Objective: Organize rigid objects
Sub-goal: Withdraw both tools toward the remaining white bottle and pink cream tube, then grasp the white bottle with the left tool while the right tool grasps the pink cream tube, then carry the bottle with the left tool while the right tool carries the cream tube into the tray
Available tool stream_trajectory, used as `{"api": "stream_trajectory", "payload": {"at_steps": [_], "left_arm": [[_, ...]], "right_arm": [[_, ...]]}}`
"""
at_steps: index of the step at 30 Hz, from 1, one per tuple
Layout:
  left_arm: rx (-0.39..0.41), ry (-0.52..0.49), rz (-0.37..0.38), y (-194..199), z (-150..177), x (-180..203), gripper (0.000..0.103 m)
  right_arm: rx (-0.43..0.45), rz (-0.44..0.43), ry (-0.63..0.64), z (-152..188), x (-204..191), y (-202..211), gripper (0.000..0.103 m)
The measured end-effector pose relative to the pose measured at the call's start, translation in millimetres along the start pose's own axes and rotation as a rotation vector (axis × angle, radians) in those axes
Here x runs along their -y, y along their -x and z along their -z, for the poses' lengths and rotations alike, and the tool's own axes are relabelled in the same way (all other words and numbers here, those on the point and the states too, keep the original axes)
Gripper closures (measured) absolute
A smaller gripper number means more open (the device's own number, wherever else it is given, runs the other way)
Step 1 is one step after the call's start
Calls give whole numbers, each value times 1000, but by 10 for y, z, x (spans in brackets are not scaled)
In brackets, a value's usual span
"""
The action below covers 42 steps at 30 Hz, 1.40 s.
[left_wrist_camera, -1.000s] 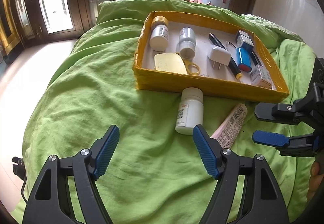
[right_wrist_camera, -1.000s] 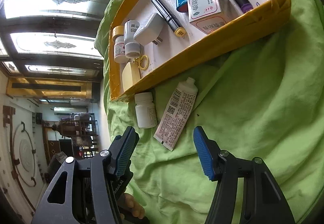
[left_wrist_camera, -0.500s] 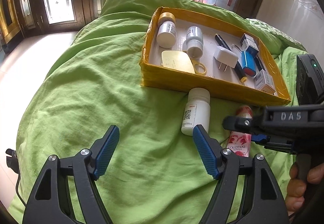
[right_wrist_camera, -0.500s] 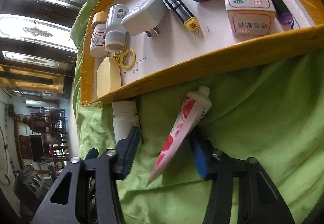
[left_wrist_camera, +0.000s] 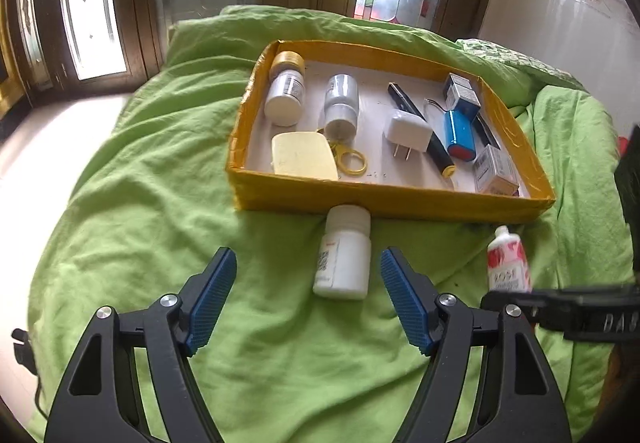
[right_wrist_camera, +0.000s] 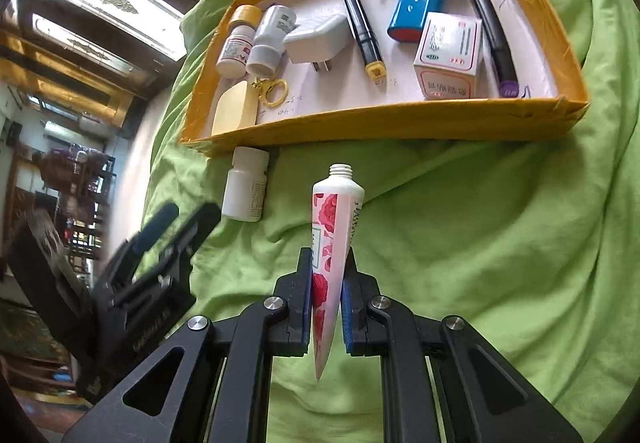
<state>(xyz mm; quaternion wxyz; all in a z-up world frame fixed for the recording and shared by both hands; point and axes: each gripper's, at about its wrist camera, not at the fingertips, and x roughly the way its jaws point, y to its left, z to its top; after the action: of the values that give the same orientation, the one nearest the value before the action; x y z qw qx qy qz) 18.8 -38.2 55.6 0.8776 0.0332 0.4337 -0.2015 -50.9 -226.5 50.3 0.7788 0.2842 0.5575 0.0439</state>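
Clamping the rose-print tube [right_wrist_camera: 334,239] mid-body, right hand-held gripper [right_wrist_camera: 326,307] aims it toward the yellow tray [right_wrist_camera: 384,123], while left hand-held gripper [left_wrist_camera: 308,295], closing, straddles untouched white bottle [left_wrist_camera: 344,259] just before that tray.

A bed covered by a wrinkled bright green blanket [left_wrist_camera: 168,171] carries everything. A shallow yellow cardboard tray [left_wrist_camera: 384,199] rests directly on the blanket, toward the far side. A white pill bottle [left_wrist_camera: 344,255] lies on its side on the cloth, its cap touching the tray's near wall.
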Motion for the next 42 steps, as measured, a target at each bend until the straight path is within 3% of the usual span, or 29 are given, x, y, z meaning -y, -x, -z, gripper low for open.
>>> {"api": "stream_trajectory", "payload": {"at_steps": [6, 10, 18, 42], "left_arm": [[-43, -40, 52, -193, -26, 143, 47], [-94, -35, 70, -417, -31, 170, 70], [-86, 21, 109, -323, -15, 89, 70], [-26, -12, 79, -95, -19, 77, 70]], "right_arm": [[-11, -52, -51, 5, 16, -121, 92], [-1, -52, -81, -39, 62, -106, 92], [24, -29, -95, -5, 142, -51, 92], [85, -3, -54, 49, 90, 68, 92]]}}
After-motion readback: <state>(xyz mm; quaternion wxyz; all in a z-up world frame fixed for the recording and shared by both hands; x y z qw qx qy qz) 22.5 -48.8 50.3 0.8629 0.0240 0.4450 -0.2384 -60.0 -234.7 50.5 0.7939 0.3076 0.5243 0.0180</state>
